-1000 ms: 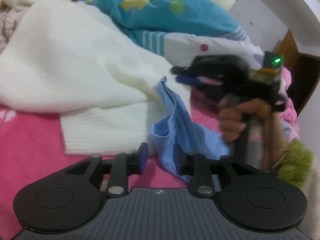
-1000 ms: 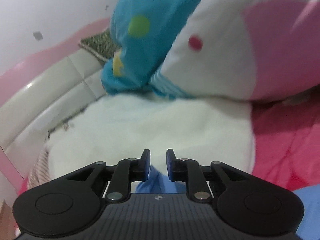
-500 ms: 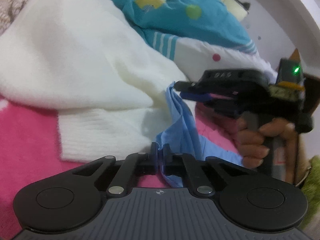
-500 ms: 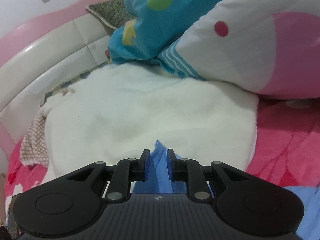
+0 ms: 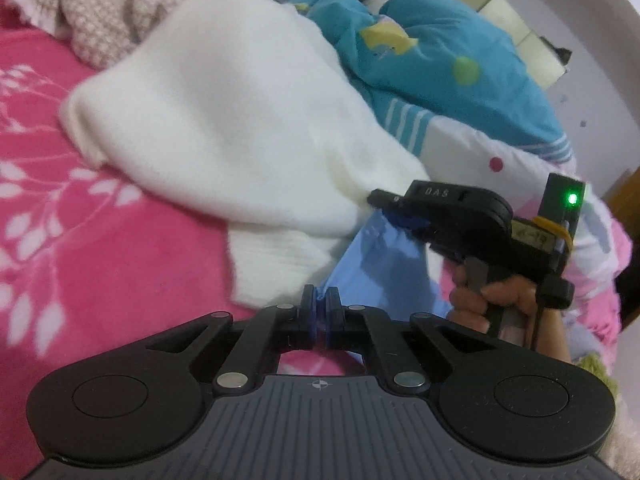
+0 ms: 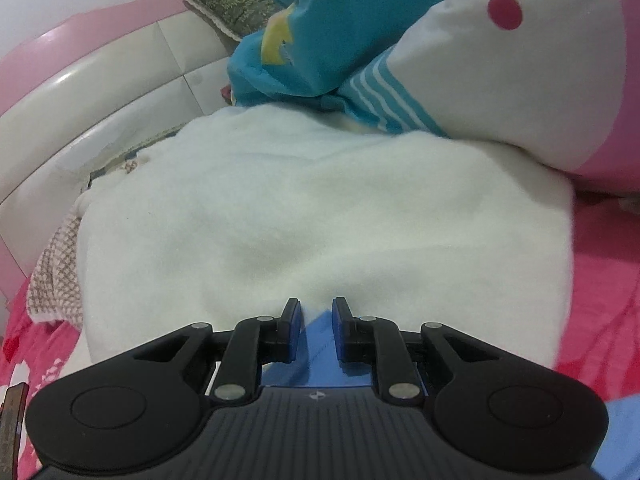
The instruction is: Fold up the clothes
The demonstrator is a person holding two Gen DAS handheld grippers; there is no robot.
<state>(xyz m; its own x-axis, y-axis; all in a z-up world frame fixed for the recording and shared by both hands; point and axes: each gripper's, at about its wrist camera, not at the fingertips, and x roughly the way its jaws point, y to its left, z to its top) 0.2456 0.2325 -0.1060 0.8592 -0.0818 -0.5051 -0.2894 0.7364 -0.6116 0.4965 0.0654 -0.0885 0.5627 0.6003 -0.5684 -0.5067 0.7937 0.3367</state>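
— Left wrist view first: what has the left gripper (image 5: 320, 314) got?

— Its jaws are clenched on an edge of the light blue garment (image 5: 376, 264). You can see a sliver of blue cloth pinched between the two blue pads, low over the pink bedspread (image 5: 80, 208).

— And the other one?

— The right gripper (image 5: 394, 212) comes in from the right side of the bed, with a hand (image 5: 484, 300) wrapped round its handle and a green light glowing on its back. It grasps the same blue garment at a higher point, so the cloth hangs stretched between the two grippers.

— Does the right wrist view bear that out?

— Mostly. There the right gripper (image 6: 316, 330) shows a fold of the blue garment (image 6: 318, 340) sitting between its jaws, which stand a little apart. The pads look pressed on the cloth, though from this angle I can't be wholly sure.

— Where does the garment lie on the bed?

— Just beside the ribbed hem of the white sweater (image 5: 248, 136), which is spread across the middle of the bed. Behind it a blue, white and pink quilt (image 5: 452, 80) is heaped towards the cream padded headboard (image 6: 100, 112). A knitted beige piece (image 5: 100, 12) lies near the bed's far left corner.
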